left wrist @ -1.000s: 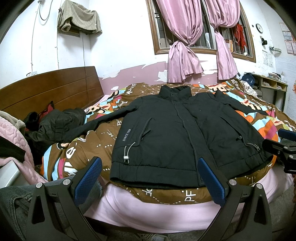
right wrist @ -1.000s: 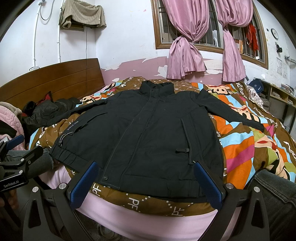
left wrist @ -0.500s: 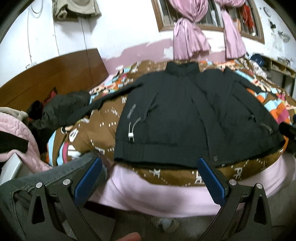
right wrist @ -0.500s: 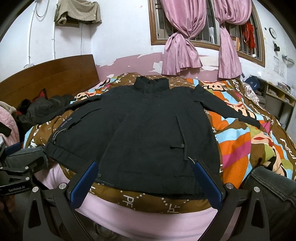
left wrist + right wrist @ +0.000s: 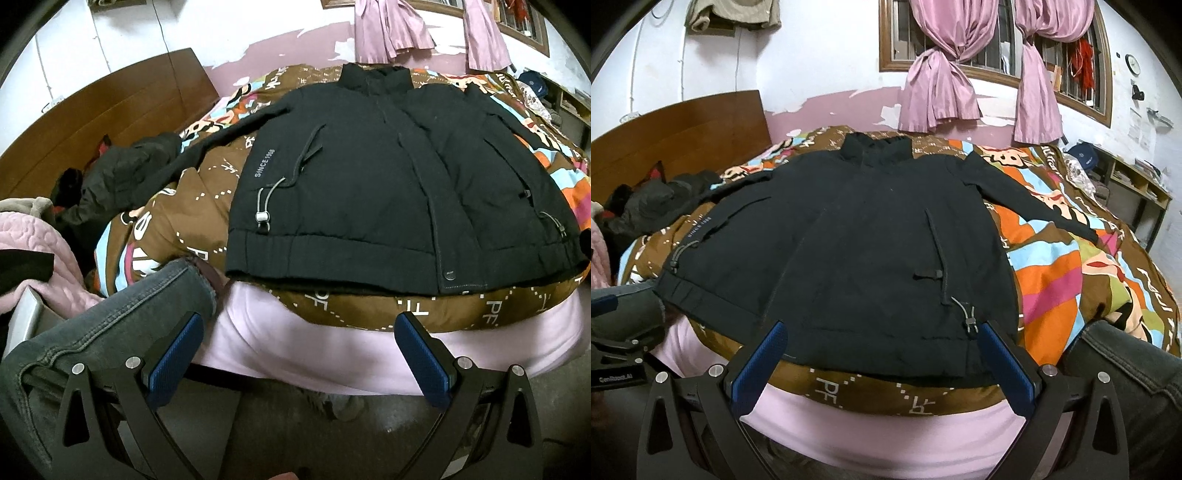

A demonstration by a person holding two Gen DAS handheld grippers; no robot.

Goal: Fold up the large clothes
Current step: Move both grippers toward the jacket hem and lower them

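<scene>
**One black jacket flat on the bed, both tools wide and empty**

One black jacket (image 5: 388,177) lay front-up and spread flat on the bed, its collar toward the far wall and its hem along the near edge. Its two sleeves were stretched out to either side; the right one (image 5: 1030,203) ran across the bright stripes of the quilt. Two drawcord toggles showed near the hem, one on each front panel, and the words "SINCE 1988" ran up the left panel (image 5: 264,164).

Under the jacket lay one brown patterned quilt (image 5: 184,206), and below that a pink sheet (image 5: 871,435) hung over the bed's near edge.

The left tool (image 5: 297,362) hovered below the hem with its two blue-padded fingers set wide apart, gripping nothing. The right tool (image 5: 882,363) was likewise spread wide and empty, its fingertips level with the hem, though whether they touched the cloth could not be told.

A jeans-clad leg (image 5: 122,325) pressed against the bed at the left, and another (image 5: 1123,384) at the right.

Further out, a second dark garment (image 5: 122,177) lay crumpled by the wooden headboard (image 5: 676,136). Two pink curtains (image 5: 938,85) were knotted before one barred window, and a beige garment (image 5: 735,14) hung high on the wall.
</scene>
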